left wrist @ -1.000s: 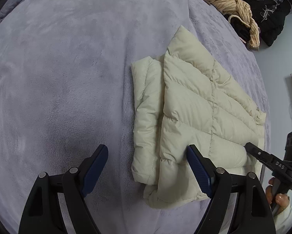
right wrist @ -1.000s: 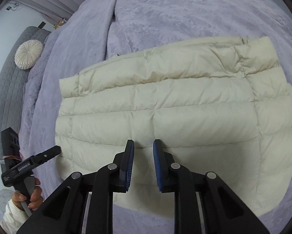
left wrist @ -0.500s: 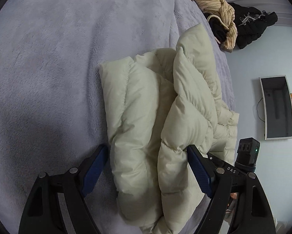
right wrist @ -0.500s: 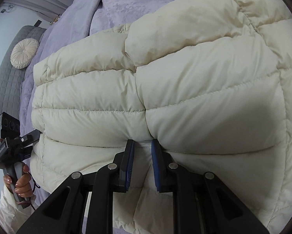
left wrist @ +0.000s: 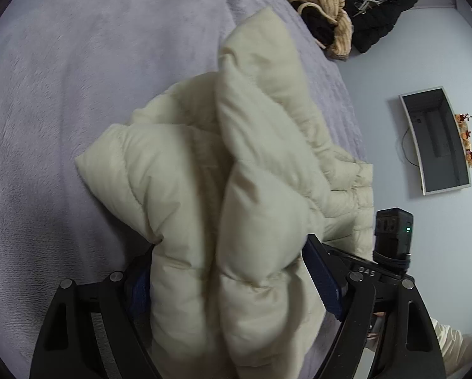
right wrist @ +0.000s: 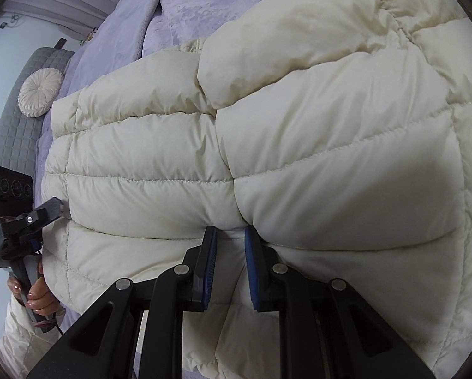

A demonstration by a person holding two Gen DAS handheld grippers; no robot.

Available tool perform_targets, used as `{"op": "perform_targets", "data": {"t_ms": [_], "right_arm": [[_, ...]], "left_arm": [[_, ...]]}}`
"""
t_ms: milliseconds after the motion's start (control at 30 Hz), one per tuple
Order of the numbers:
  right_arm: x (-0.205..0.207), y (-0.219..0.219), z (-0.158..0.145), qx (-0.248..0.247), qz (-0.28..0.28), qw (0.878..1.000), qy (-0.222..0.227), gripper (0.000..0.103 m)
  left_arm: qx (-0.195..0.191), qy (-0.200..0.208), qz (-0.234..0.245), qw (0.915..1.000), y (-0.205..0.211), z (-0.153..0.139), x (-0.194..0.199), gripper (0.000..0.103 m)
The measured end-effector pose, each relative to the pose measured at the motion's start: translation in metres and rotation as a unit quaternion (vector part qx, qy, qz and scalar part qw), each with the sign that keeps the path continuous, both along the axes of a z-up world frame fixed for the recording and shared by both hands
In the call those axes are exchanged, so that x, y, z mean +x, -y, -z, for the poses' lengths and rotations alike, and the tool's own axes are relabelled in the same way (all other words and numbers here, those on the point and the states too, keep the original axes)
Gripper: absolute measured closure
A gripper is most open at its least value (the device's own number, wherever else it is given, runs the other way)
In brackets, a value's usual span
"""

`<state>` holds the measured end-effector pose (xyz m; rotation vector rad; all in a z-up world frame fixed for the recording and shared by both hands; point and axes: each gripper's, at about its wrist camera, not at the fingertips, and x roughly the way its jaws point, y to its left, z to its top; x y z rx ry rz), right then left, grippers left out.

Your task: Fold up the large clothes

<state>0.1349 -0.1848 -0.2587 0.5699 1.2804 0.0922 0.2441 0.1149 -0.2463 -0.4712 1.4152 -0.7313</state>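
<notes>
The cream puffer jacket (right wrist: 299, 145) lies on the lilac plush bedspread (left wrist: 93, 79), folded into a thick pad, and everything here is best placed against it. The left gripper (left wrist: 232, 281) straddles the jacket's near end with its jaws spread wide, the bunched quilted layers bulging between the blue pads (left wrist: 322, 279). The padding fills the gap and seems to press against both pads, so I read that as a broad hold, not an empty gape. The right gripper (right wrist: 231, 260) sits on the jacket's top face, its jaws drawn nearly together with a thin ridge of shell fabric between them. Whether they truly pinch it I cannot tell.

The step looks like gathering the bundle for another fold or a lift. To do it well, the left jaws should catch all the layers, not just the top baffle, since slippery shell fabric will slide and the filling springs back. Both hands should travel together, and the fold should be pressed flat after it lands.

Beyond the jacket's far end lie a tan striped garment (left wrist: 318, 0) and a black garment (left wrist: 374, 9). Off the jacket's right side, a wall screen (left wrist: 438, 140) hangs. The only writing I can read is "DAS" on the right gripper's body (left wrist: 367, 273), seen from the left camera.
</notes>
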Motion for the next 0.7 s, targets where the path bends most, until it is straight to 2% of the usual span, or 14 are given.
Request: {"op": "perform_targets", "data": {"t_ms": [67, 200, 300, 333, 367, 400, 433, 533, 700], "right_arm": [[-0.001, 0.001, 0.0, 0.001, -0.001, 1.0, 0.001, 0.085], [-0.001, 0.002, 0.0, 0.002, -0.003, 1.0, 0.003, 0.085], [-0.001, 0.003, 0.0, 0.005, -0.002, 1.0, 0.003, 0.085], [-0.001, 0.004, 0.001, 0.005, -0.002, 1.0, 0.003, 0.085], [-0.001, 0.004, 0.001, 0.004, -0.002, 1.0, 0.003, 0.085], [-0.001, 0.004, 0.001, 0.004, -0.002, 1.0, 0.003, 0.085], [-0.002, 0.003, 0.001, 0.004, -0.001, 1.0, 0.002, 0.085], [-0.002, 0.003, 0.002, 0.006, 0.002, 1.0, 0.003, 0.085], [-0.003, 0.004, 0.004, 0.008, 0.0, 1.0, 0.003, 0.085]], "left_arm": [[0.005, -0.009, -0.008, 0.9999, -0.01, 0.008, 0.001, 0.019], [-0.016, -0.026, -0.02, 0.9993, -0.015, 0.016, 0.002, 0.019], [-0.055, -0.014, -0.007, 0.9984, 0.002, 0.003, 0.0, 0.02], [-0.065, -0.007, -0.004, 0.9978, 0.008, -0.005, -0.002, 0.025], [-0.071, 0.0, 0.002, 0.9975, 0.015, -0.012, -0.004, 0.047], [-0.069, 0.004, 0.012, 0.9975, 0.024, -0.019, -0.006, 0.058], [-0.066, 0.009, 0.018, 0.9976, 0.032, -0.027, -0.008, 0.064], [-0.077, 0.031, 0.035, 0.9959, 0.049, -0.055, -0.017, 0.069], [-0.082, 0.057, 0.066, 0.9929, 0.085, -0.095, -0.037, 0.069]]}}
